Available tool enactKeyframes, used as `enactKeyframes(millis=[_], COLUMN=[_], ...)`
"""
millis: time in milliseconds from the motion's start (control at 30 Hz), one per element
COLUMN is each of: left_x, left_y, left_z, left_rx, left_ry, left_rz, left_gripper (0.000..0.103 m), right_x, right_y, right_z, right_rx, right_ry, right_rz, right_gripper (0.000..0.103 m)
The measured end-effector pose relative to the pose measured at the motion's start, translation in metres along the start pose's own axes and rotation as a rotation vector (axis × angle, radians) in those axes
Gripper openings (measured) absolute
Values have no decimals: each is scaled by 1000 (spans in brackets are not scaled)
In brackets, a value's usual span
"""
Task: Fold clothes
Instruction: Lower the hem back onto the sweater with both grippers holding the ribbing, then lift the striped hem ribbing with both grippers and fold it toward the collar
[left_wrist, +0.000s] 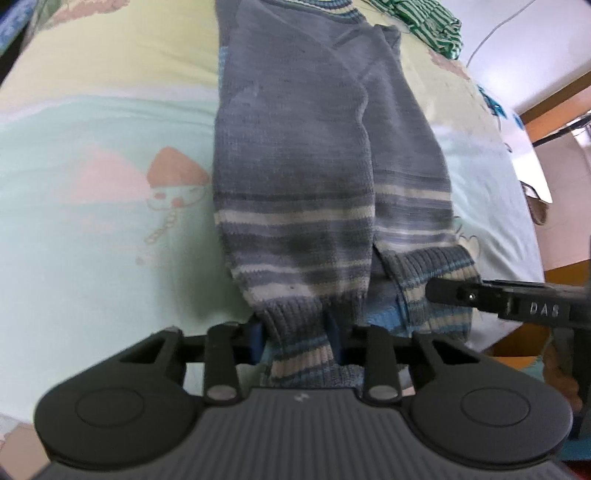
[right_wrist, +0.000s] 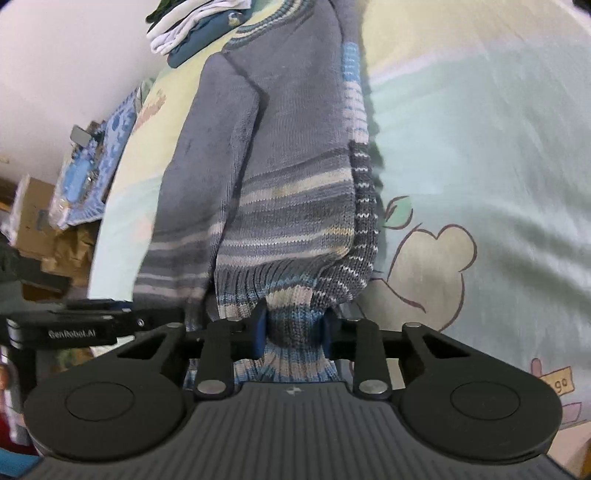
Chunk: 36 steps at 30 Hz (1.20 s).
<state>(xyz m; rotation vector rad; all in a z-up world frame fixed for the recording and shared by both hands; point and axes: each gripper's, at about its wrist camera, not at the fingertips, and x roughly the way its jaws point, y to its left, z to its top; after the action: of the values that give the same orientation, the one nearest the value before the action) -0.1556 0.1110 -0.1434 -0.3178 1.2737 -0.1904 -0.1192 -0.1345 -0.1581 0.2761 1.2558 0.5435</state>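
Now both claws are clamped on the ribbed hem of the blue-grey striped sweater (left_wrist: 295, 155), which lies lengthwise on the bed (left_wrist: 92, 184), its collar toward the top of each frame. The left claw (left_wrist: 297, 332), at the bottom centre of its view, pinches a bunched strip of hem between nearly closed blue pads. The right claw (right_wrist: 293, 332) grips the same ribbing the same way, low in its own frame. In the left view the right claw enters from the right edge. A green striped garment (left_wrist: 424, 26) sits upper right; folded clothes (right_wrist: 195, 33) are piled upper left in the right view.
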Motion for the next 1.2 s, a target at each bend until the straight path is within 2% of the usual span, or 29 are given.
enactKeyframes(millis=[33,133,233,367,500,667,900,1133,1200], left_x=[0,-1,-5,-21,-44,-57,-55,-30,-20], left_y=[-2,-13,-22,-26,-24,-18,-7,17,25], left_z=[-1,-6,-7,-2,13,44,88,121,128], left_rx=[3,49,78,67,24,-9,-2,-35,-45], left_ry=[-8,-41,-58,-86,-121,-144,-148,-85,-59], left_rz=[14,60,86,68,35,4,-32,-83,-100], left_gripper=[20,14,13,13,13,13,13,13,14], right_x=[0,2,-3,-10,-22,-35,-31,-14,-7], right_y=[4,14,21,20,11,3,0,-13,-19], right_z=[-2,-7,-8,-3,14,40,73,98,101], right_rx=[-26,-95,-134,-134,-45,52,160,272,306], right_ry=[-8,-30,-67,-73,-70,-105,-157,-167,-161], right_rz=[-19,-64,-71,-29,67,138,149,131,129], right_gripper=[26,22,21,21,21,21,21,22,26])
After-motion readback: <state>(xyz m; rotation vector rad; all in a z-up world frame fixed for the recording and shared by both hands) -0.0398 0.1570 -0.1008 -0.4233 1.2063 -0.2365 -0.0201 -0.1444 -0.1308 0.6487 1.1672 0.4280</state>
